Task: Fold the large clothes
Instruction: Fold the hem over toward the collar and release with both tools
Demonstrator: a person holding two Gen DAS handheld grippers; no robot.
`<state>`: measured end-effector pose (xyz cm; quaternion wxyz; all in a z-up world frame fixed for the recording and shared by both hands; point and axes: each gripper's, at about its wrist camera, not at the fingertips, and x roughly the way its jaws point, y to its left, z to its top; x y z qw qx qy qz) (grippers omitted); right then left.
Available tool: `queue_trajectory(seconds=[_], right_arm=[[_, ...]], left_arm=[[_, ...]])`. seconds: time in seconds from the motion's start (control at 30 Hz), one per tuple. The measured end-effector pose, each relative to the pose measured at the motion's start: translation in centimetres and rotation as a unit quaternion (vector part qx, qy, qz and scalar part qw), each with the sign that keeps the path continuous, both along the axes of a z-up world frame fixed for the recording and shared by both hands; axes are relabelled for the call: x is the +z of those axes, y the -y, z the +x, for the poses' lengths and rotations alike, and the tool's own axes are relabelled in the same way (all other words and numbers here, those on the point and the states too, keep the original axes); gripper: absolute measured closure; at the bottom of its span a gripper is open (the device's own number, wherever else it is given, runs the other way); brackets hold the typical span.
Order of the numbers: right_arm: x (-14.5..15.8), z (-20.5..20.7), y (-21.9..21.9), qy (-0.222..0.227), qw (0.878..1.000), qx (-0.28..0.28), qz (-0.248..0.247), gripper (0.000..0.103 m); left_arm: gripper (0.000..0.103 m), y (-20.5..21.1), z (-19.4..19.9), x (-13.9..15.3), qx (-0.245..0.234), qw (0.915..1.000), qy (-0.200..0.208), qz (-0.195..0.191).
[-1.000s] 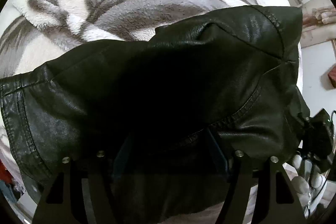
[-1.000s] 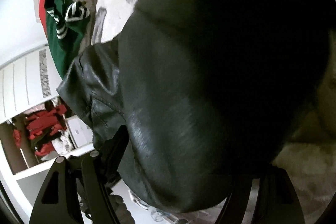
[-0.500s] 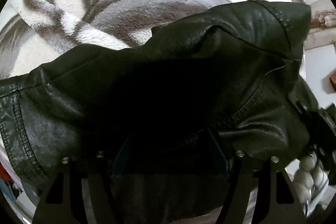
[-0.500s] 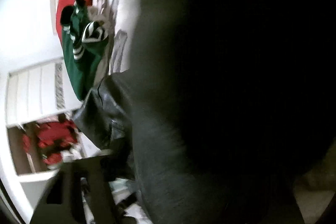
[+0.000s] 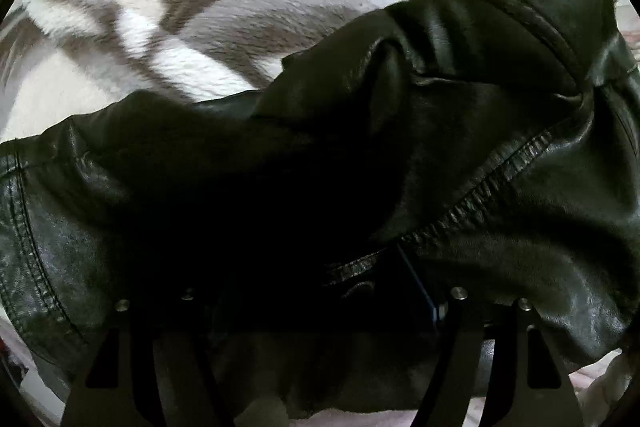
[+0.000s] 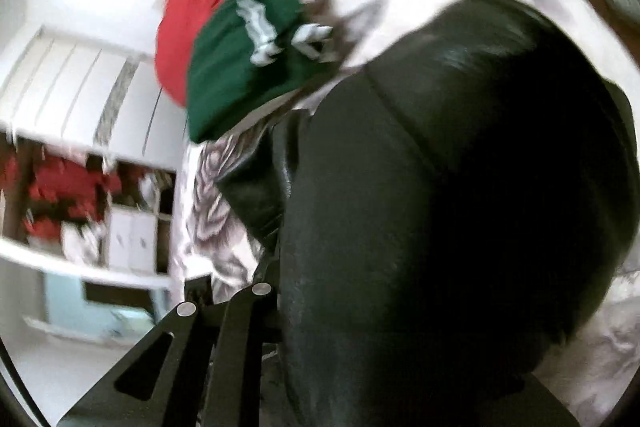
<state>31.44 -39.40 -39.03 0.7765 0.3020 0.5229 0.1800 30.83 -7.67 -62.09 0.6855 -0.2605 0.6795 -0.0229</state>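
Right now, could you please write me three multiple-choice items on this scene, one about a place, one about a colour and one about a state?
1. Where does the green garment lie in the right wrist view?
A. Against the red garment, on the patterned blanket
B. Inside the wardrobe
C. On top of the jacket

2. What colour is the leather jacket?
A. Tan
B. Black
C. White

3. How does the jacket sit in the left wrist view?
A. Spread flat and smooth
B. Bunched and draped over the fingers of the left hand-held gripper
C. Hanging on a hanger

Answers:
1. A, the green cloth overlaps the red one on the blanket's far part.
2. B, its glossy surface is black in both views.
3. B, creased folds cover the fingers, so the jaws cannot be judged.
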Motion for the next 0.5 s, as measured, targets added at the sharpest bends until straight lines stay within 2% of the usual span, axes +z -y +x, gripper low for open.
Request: queue_trajectory(seconds=[0.1,0.23,0.3,0.33,0.37,0.43,0.5], right_arm=[[3.1,-0.9,-2.6,0.03,0.998,0.031,-0.051,0.087],[7.5,-3.9,-9.8,0.09,0.98,0.108,-0.143,0.087],[8.6,-6.3,-14.7,0.124,0.958,0.162,-0.202,0.087],[8.7,-7.5,-16.2,0.133,0.951,0.178,-0.216,0.087],[8.6,-9.2,-19.4,0.15,0.933,0.214,-0.246,0.087],[8.1,-11.7,-24.4,0.17,0.908,0.259,-0.282,0.087],[6.3,-15.6,-30.1,0.195,0.87,0.323,-0.317,0.087]], left_arm=[[0.033,-3.5,-2.2,1.6,0.038,0.9992,0.01,0.012],[0.027,-10.6,-7.7,3.2,0.106,0.994,0.015,0.023],[0.017,-14.6,-11.4,3.7,0.144,0.9889,0.01,0.037],[0.016,-16.8,-13.8,4.0,0.164,0.9853,0.006,0.045],[0.016,-18.6,-15.9,4.2,0.183,0.9818,0.002,0.052],[0.016,-20.7,-19.9,4.8,0.215,0.9744,-0.006,0.066],[0.016,-23.0,-23.6,4.8,0.249,0.9653,-0.015,0.078]])
